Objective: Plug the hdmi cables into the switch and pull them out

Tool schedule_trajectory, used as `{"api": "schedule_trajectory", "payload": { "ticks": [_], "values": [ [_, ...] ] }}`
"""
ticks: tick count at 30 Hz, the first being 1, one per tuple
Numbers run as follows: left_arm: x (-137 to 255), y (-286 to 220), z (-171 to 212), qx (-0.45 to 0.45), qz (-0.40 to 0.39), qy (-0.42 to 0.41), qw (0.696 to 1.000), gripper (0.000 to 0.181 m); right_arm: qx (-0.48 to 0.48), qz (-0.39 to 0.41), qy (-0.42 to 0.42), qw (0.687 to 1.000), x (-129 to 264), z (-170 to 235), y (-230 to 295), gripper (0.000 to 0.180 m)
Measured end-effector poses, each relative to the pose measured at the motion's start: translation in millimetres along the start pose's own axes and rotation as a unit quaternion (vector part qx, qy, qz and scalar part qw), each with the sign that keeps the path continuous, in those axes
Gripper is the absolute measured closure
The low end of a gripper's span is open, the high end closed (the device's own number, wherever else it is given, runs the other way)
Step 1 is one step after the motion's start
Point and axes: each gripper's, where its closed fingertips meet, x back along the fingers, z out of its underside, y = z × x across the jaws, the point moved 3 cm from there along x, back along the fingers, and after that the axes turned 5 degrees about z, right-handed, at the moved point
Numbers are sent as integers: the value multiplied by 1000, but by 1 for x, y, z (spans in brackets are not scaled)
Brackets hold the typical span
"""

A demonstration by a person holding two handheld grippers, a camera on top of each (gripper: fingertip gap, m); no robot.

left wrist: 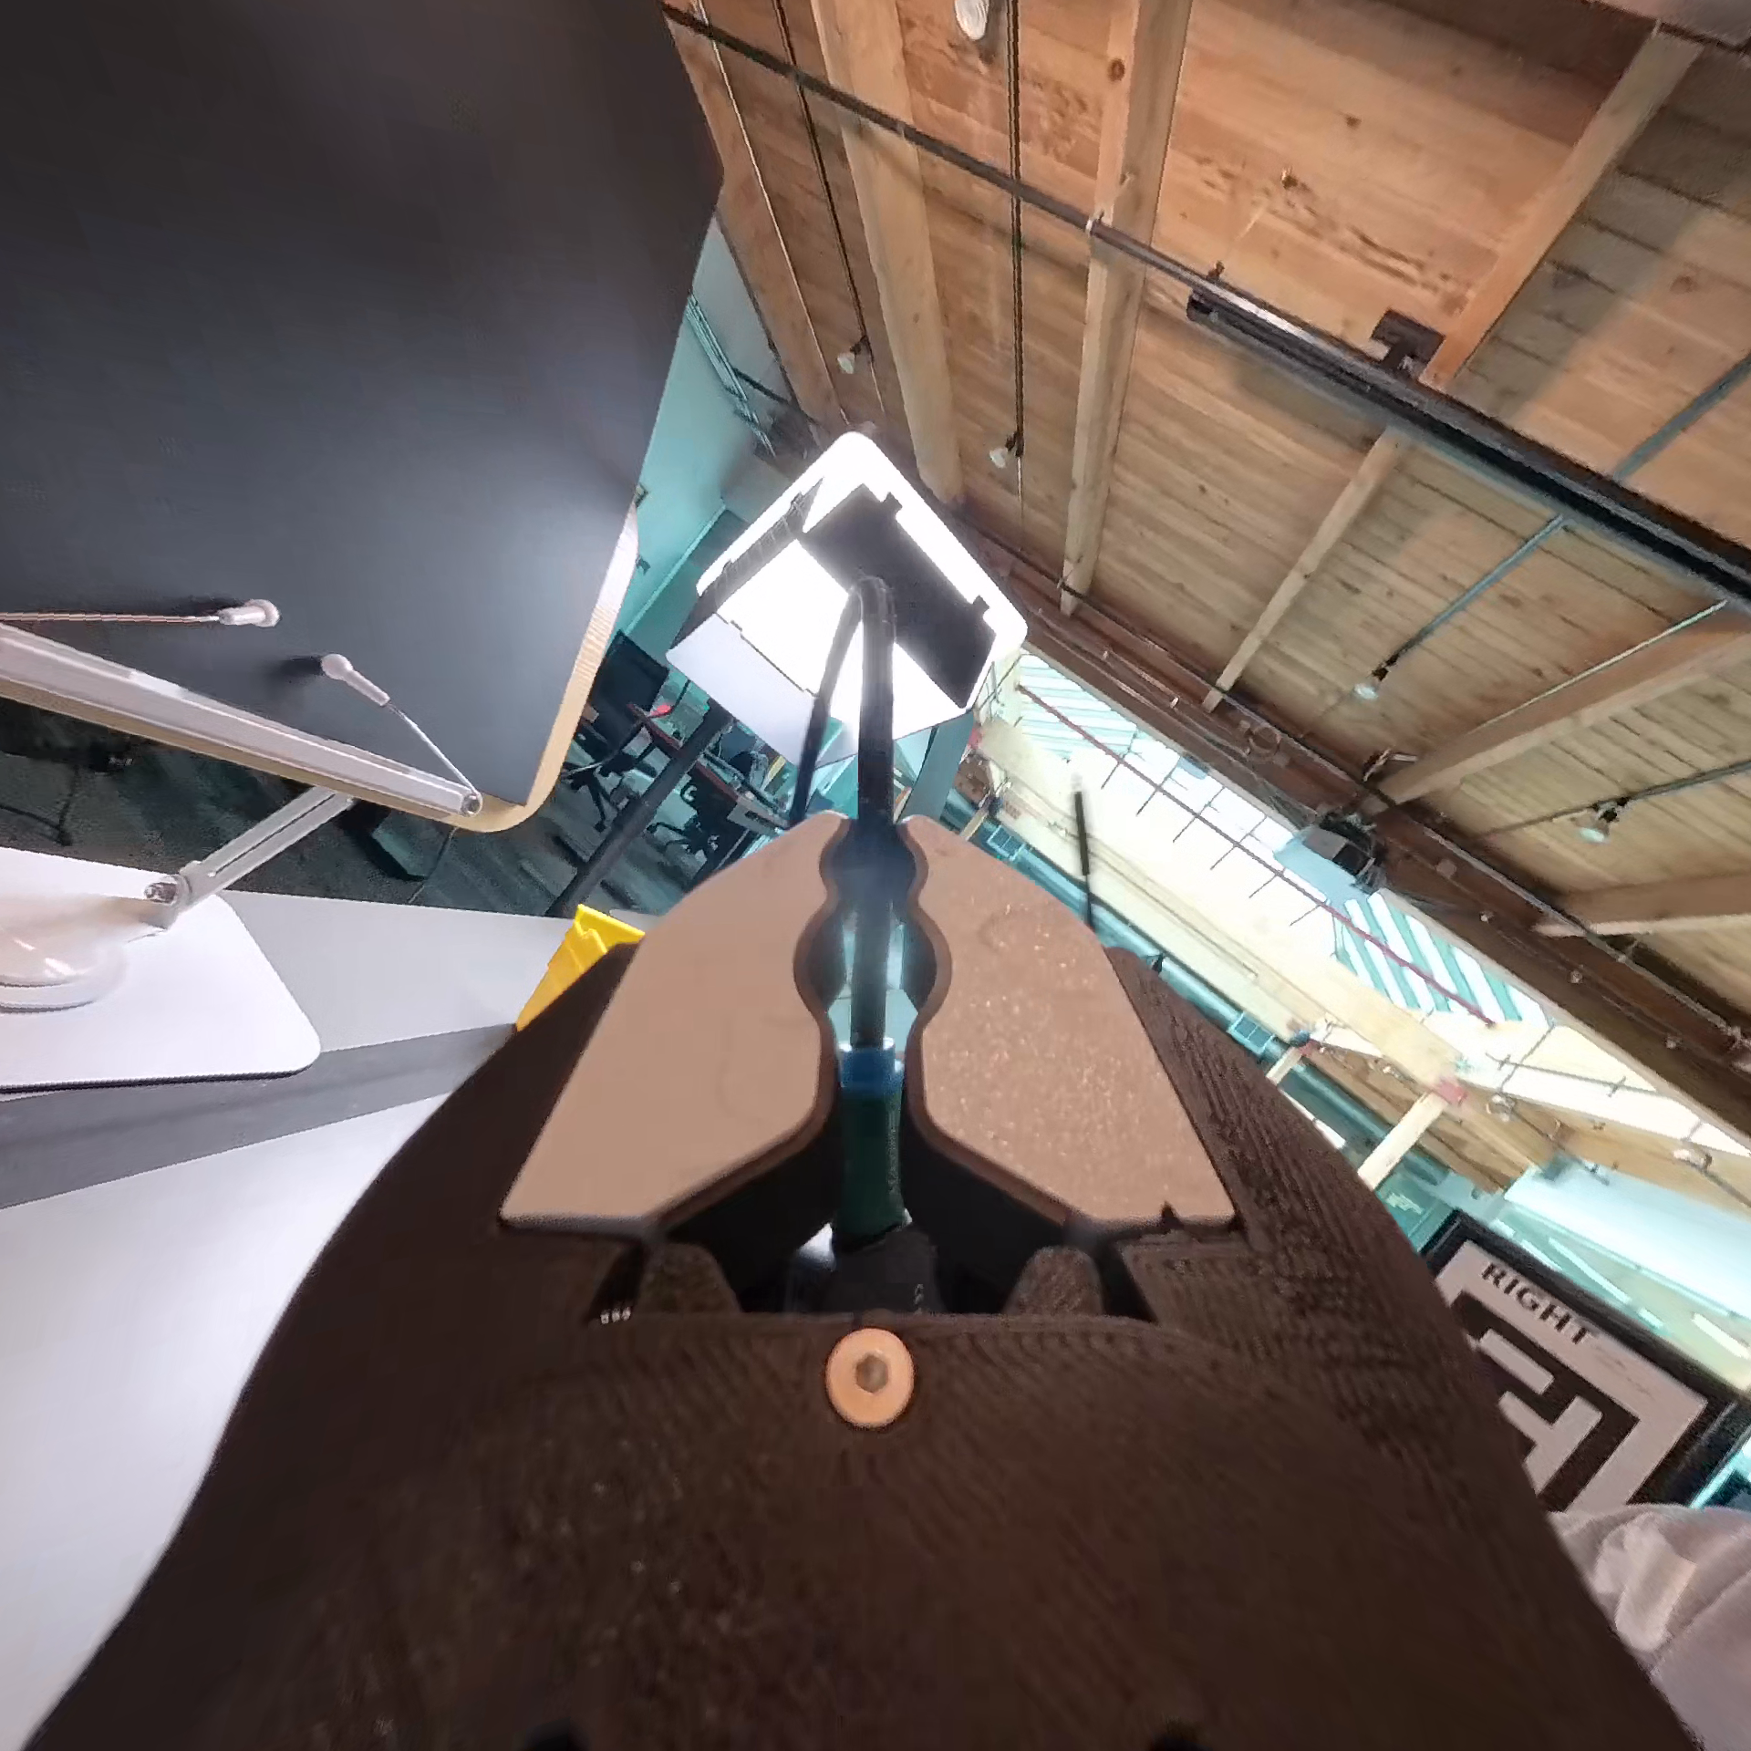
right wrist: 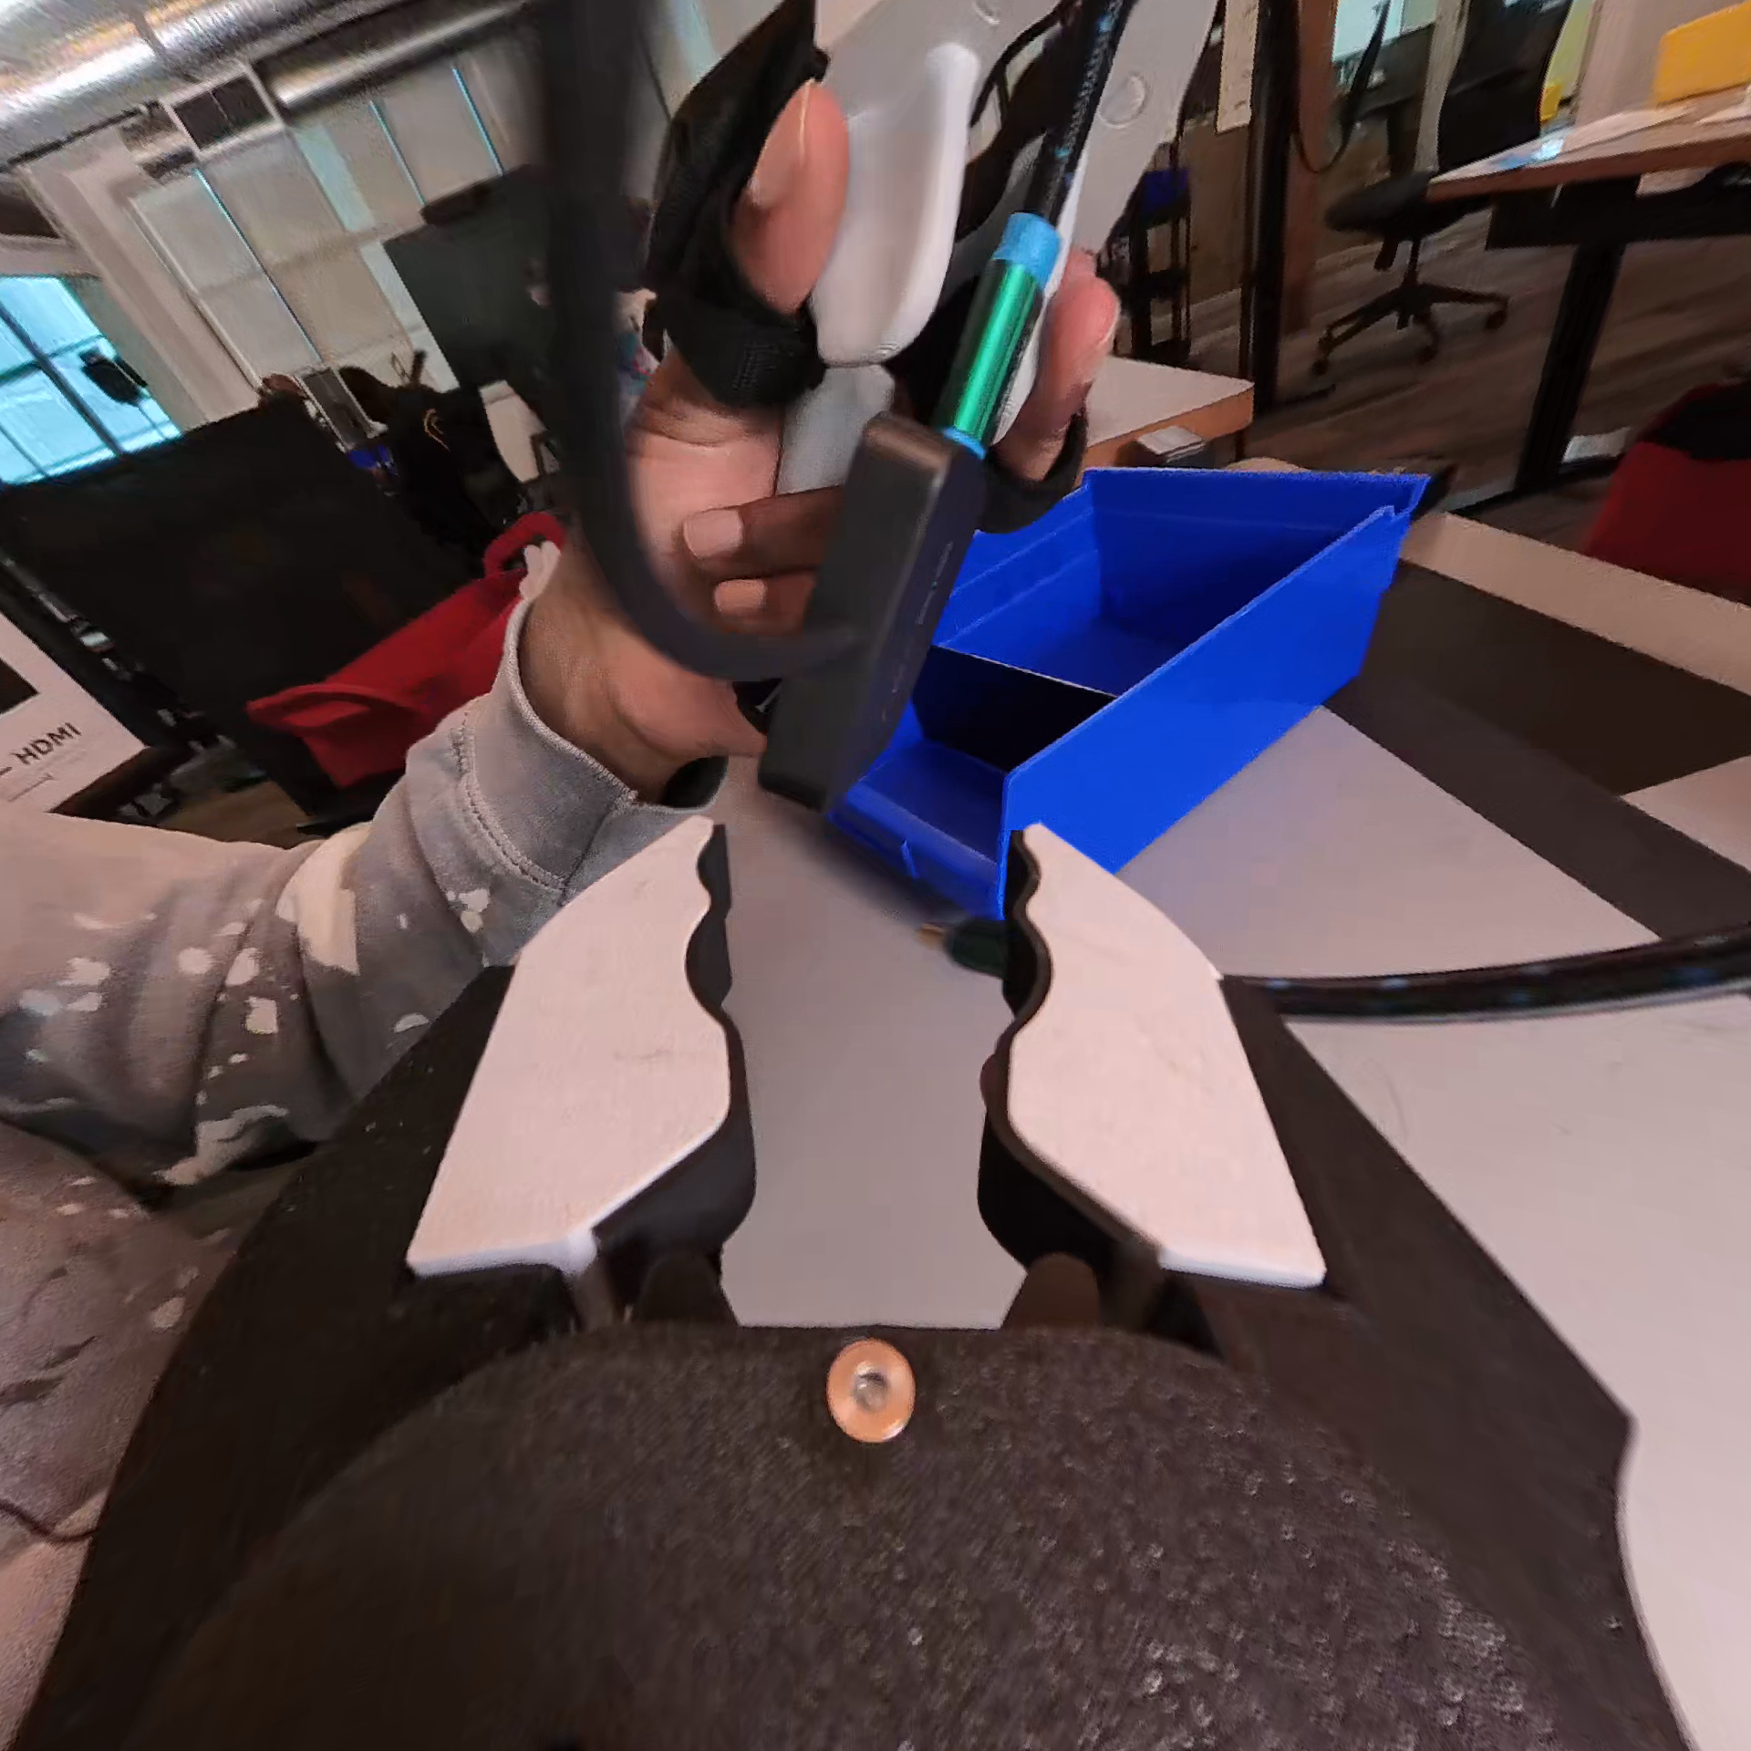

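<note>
Left gripper [left wrist: 872, 834] tilted up toward a plank ceiling [left wrist: 1279, 313], fingers clenched on a black cable [left wrist: 872, 720] with a green plug sleeve [left wrist: 867, 1146] and blue band sitting between the pads. Same cable seen from the right wrist view, its green plug [right wrist: 990, 346] pushed into the top end of a dark flat switch [right wrist: 876, 606] hanging lifted above the table [right wrist: 1421, 1184], a second thick black cable [right wrist: 606, 493] curving out of its side. Person's hand [right wrist: 720, 531] around the left gripper's handle just behind the switch. Right gripper [right wrist: 867, 872] low over the table, fingers released and spread wide, nothing between them. Blue bin [right wrist: 1184, 654] just beyond, touching or nearly touching the switch's lower corner. Another black cable [right wrist: 1516, 985] lying across the table at right, its tip [right wrist: 976, 943] beside the right finger.
</note>
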Motion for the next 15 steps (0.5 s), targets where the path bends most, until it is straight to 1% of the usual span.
{"api": "schedule_trajectory", "payload": {
  "ticks": [2,4,5,6,8,10,12,14,15],
  "values": [
    [0,3,1,19,7,-21,1000,174,16,20,-26,999,-4,-4,1,126],
    [-5,1,11,30,17,-38,999,174,26,50,-74,996,-2,-16,2,132],
    [-9,-1,16,32,26,-46,998,174,30,73,-91,993,3,-21,-2,144],
    [-12,-3,20,37,37,-52,997,174,36,83,-96,991,8,-23,-5,160],
    [-15,-12,22,48,80,-43,995,174,39,65,-85,994,21,-27,-9,162],
    [-17,-22,22,39,120,-4,992,174,34,59,-90,994,39,-37,-15,166],
    [-18,-27,25,20,123,41,991,172,39,62,-122,990,58,-52,-19,166],
    [-19,-31,29,-19,114,63,991,158,20,55,-161,985,74,-65,-21,166],
    [-20,-34,32,-35,120,68,990,155,5,48,-183,982,81,-71,-22,166]
  ]
}}
